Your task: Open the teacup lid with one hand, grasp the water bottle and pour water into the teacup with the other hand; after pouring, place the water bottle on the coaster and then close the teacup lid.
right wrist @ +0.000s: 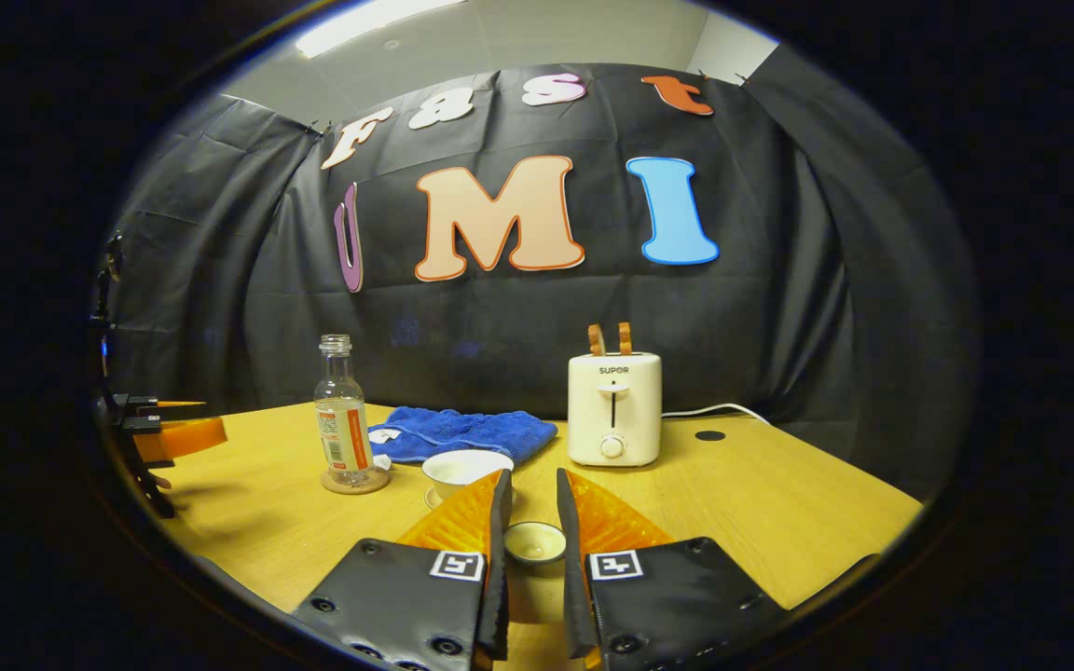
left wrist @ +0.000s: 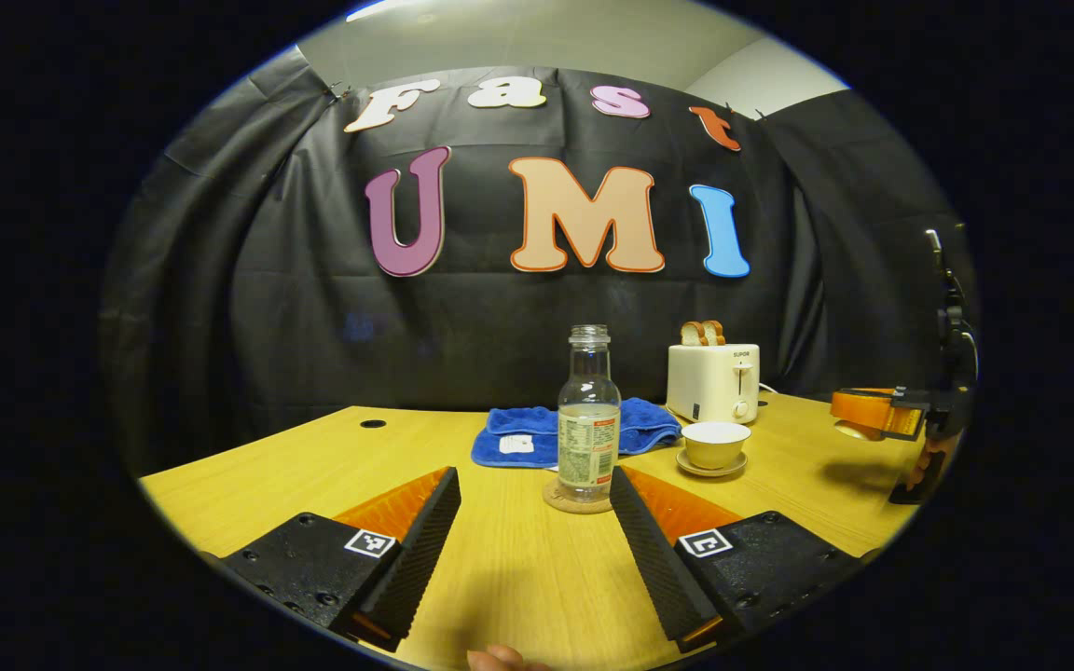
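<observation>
A clear water bottle (left wrist: 588,419) with no cap stands upright on a round cork coaster (left wrist: 577,497), just beyond my left gripper (left wrist: 533,475), which is open and holds nothing. To the bottle's right, the pale teacup (left wrist: 716,443) sits uncovered on its saucer. In the right gripper view, my right gripper (right wrist: 531,475) is shut on the small round teacup lid (right wrist: 535,542), held over the table in front of the teacup (right wrist: 467,469). The bottle (right wrist: 343,415) and left gripper (right wrist: 178,433) are at the left. The right gripper (left wrist: 873,412) hangs at the far right of the left gripper view.
A blue towel (left wrist: 537,433) lies behind the bottle. A white toaster (right wrist: 613,408) holding two slices of bread stands behind the teacup, its cord trailing right. The wooden table (right wrist: 779,503) has a cable hole (right wrist: 710,435) near the toaster.
</observation>
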Demonstrator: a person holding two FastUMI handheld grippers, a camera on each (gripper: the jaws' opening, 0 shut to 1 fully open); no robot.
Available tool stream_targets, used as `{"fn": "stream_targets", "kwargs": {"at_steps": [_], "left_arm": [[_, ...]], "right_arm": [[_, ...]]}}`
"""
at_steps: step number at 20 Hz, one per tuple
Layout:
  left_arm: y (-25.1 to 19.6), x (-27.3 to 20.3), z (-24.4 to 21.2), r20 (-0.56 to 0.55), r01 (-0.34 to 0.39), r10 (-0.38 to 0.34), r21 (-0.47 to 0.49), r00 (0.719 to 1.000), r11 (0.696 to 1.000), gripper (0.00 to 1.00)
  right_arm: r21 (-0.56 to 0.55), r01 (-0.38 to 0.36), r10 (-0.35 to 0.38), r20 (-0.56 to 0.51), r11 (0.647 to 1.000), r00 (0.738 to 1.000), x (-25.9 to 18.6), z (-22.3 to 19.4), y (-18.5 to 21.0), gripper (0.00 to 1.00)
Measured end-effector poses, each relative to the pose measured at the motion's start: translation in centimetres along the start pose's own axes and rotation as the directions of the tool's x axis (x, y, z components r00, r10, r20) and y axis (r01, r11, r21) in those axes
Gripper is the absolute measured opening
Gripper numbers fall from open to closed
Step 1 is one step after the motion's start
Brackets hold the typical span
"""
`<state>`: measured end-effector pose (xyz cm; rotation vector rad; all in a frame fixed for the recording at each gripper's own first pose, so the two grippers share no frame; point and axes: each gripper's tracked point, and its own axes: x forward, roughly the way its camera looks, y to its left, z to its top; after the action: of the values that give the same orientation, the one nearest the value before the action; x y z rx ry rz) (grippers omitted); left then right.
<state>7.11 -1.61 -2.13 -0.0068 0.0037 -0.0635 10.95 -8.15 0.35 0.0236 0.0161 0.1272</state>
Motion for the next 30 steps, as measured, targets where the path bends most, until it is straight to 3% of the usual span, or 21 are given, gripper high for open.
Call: {"fn": "stream_targets", "kwargs": {"at_steps": [3, 8, 15, 22, 30], "left_arm": [[0.9, -0.7, 0.0, -0.001, 0.009, -0.009, 0.001, 1.0, 1.0, 0.94], [2.2, -1.1, -0.1, -0.003, -0.032, 0.032, 0.003, 0.999, 0.999, 0.94], [2.1, -1.2, -0.2, -0.002, -0.033, 0.033, 0.003, 0.999, 0.999, 0.94], [2.2, -1.2, -0.1, -0.002, -0.037, 0.037, 0.004, 0.999, 0.999, 0.94], [2.1, -1.1, -0.2, -0.001, -0.038, 0.038, 0.003, 0.999, 0.999, 0.94]], "right_arm": [[-0.019, -0.025, 0.025, -0.001, 1.0, 1.0, 3.0, -0.2, 1.9, 0.27], [-0.032, -0.009, 0.008, -0.03, 0.999, 1.0, 8.2, -1.0, 3.8, 0.27], [-0.114, -0.005, -0.004, -0.082, 0.993, 0.997, 13.9, -0.4, 6.1, 0.27], [-0.11, -0.015, -0.003, -0.168, 0.994, 0.986, 15.3, -2.5, 6.3, 0.27], [-0.148, -0.034, 0.007, -0.176, 0.988, 0.984, 15.5, -3.6, 7.2, 0.27]]}}
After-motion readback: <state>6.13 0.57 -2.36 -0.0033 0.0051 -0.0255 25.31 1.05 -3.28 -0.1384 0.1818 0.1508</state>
